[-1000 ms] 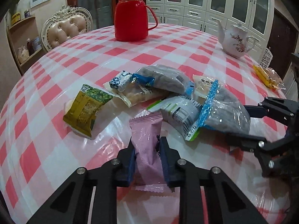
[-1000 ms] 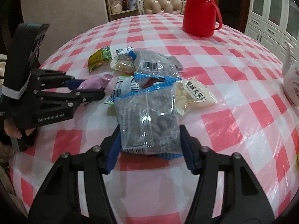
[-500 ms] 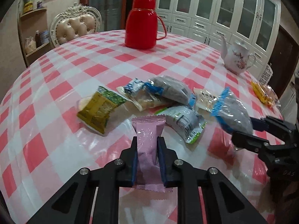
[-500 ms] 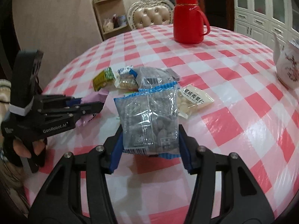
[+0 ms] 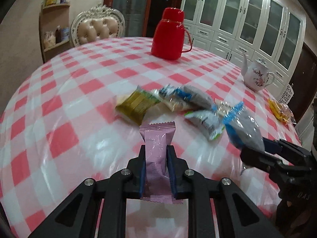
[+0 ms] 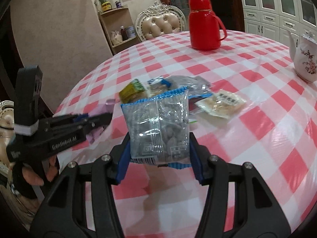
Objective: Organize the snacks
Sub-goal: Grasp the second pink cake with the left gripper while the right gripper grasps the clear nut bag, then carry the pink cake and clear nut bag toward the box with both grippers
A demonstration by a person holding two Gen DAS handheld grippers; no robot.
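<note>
My left gripper (image 5: 157,154) is shut on a pink snack packet (image 5: 157,148) and holds it upright above the checked table (image 5: 79,91). My right gripper (image 6: 159,138) is shut on a clear blue-edged snack bag (image 6: 158,125), lifted off the table; that bag also shows in the left wrist view (image 5: 243,130). Several snacks lie in a loose pile mid-table: an olive-green packet (image 5: 136,104), a grey bag (image 5: 196,97), a green-white packet (image 5: 206,122) and a pale packet (image 6: 221,104). The left gripper shows at the left of the right wrist view (image 6: 99,120).
A red thermos jug (image 5: 168,34) stands at the far side. A white floral teapot (image 5: 256,75) stands far right, with a yellow snack bag (image 5: 280,111) near the right edge. A padded chair (image 5: 98,26) and a shelf stand behind the table.
Both grippers have risen and pulled back from the pile, each carrying its packet. The blue-edged bag has left the table; the pile looks farther away.
</note>
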